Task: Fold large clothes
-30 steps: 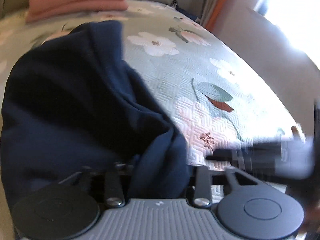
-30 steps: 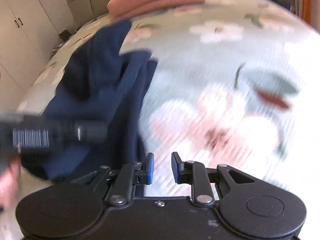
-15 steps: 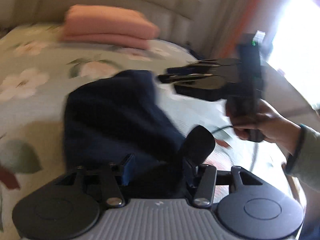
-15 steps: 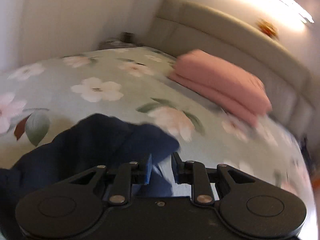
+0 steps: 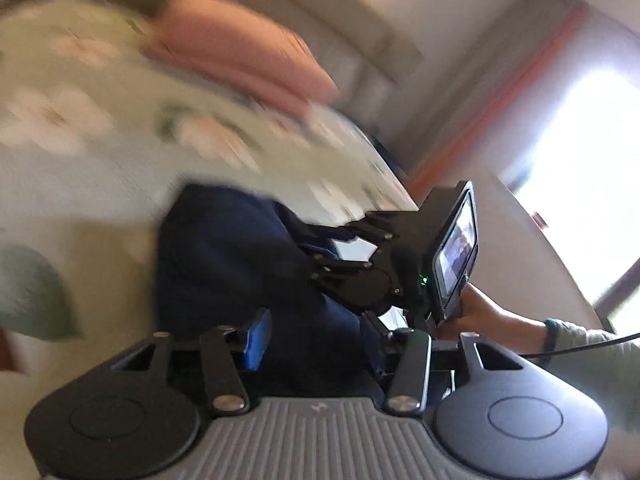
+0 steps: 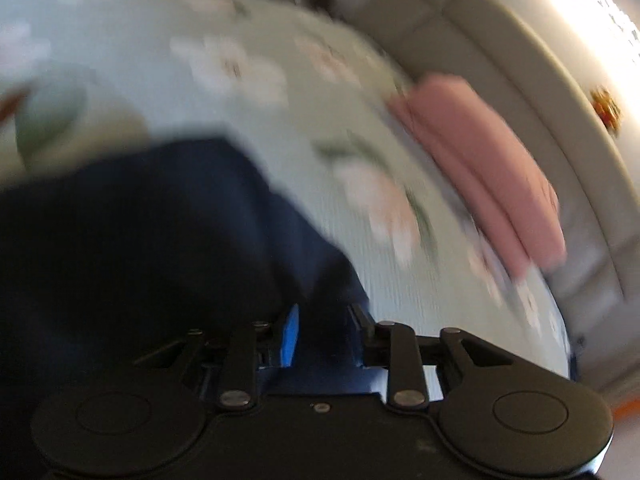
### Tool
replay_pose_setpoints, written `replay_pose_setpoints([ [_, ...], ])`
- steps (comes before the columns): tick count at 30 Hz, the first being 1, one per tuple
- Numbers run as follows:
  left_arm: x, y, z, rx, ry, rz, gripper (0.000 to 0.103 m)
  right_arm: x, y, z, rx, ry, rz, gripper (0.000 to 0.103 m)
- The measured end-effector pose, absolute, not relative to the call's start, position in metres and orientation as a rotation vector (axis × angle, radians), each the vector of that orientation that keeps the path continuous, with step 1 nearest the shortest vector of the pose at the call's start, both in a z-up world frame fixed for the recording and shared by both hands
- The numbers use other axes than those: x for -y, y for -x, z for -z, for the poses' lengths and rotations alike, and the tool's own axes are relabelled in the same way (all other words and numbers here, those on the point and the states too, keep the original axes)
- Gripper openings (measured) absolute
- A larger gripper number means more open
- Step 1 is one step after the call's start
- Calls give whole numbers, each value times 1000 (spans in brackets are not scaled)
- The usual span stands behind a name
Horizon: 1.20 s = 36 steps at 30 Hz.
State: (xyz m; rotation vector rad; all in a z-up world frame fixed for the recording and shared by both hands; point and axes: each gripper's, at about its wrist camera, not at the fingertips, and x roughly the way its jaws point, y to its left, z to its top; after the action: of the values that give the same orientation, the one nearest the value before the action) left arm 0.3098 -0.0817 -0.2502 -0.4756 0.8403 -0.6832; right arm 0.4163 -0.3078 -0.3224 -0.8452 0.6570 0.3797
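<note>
Gripping the navy garment (image 5: 224,256) above the bed (image 5: 100,168), left tongs (image 5: 316,340) and right tongs (image 6: 324,332) risk slippage, since bunched cloth may pull free.

A bed (image 5: 120,184) with two things lying on its flowered cover.

We see a dark navy garment (image 5: 224,256) bunched on the pale green floral bedspread, and a folded pink stack (image 5: 240,52) well apart from it, near the padded headboard (image 6: 532,92) at the bed's far edge; both views are motion-blurred.
</note>
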Motion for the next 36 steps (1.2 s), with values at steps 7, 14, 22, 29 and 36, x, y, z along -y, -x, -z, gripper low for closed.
replay_pose_setpoints([
  [7, 140, -282, 289, -958, 238, 747, 44, 350, -366, 333, -777, 797, -288, 36],
  [14, 158, -260, 266, -914, 17, 724, 44, 401, -311, 306, -810, 587, -203, 46],
  [22, 171, -257, 239, -872, 71, 747, 41, 401, -273, 252, -688, 389, -360, 64],
  [29, 178, -239, 278, -953, 3, 743, 34, 366, -272, 302, -845, 375, -445, 27],
  [36, 182, -223, 271, -947, -74, 761, 29, 372, -225, 313, -866, 513, -448, 26],
])
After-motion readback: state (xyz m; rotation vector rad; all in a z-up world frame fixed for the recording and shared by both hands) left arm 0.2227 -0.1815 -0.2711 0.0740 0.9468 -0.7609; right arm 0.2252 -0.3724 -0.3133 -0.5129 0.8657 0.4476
